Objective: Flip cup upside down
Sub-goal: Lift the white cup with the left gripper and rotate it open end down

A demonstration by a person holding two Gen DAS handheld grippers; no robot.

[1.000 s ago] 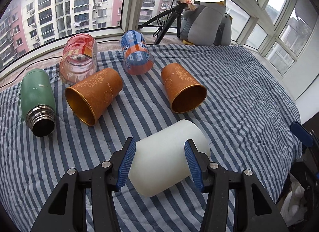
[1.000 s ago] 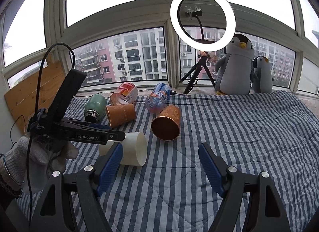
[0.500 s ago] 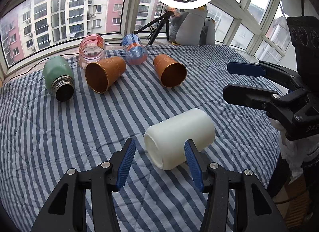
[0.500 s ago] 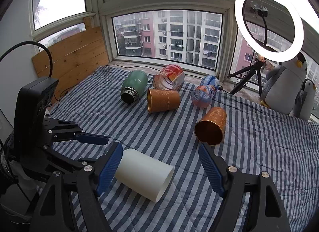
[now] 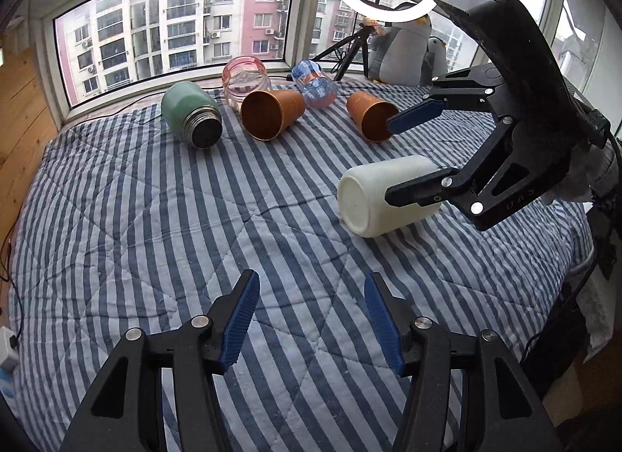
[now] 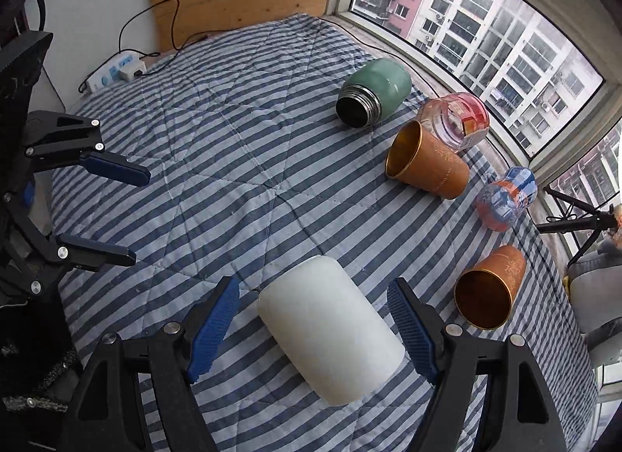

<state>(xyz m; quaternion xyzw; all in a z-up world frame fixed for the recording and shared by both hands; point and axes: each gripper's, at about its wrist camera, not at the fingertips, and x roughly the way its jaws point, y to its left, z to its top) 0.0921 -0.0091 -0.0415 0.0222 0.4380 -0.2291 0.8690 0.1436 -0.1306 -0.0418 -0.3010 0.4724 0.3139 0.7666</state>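
Reaching for the white cup point(image 6: 330, 331), lying on its side on the bed point(image 6: 233, 141) at 6 o'clock. Right hand-held gripper point(image 6: 315, 329) sitting wide open around it, not squeezing. Left hand-held gripper point(image 5: 311, 316) open, holding nothing. Next: squeezing, lifting, turning mouth down.

Both grippers: black frames, silver screws, ribbed blue pads on the fingers point(image 5: 239, 321).

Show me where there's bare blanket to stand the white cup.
Free: the wide striped stretch between the white cup, the green flask and the power strip. Crowded: the window side, with both copper cups and the two bottles.
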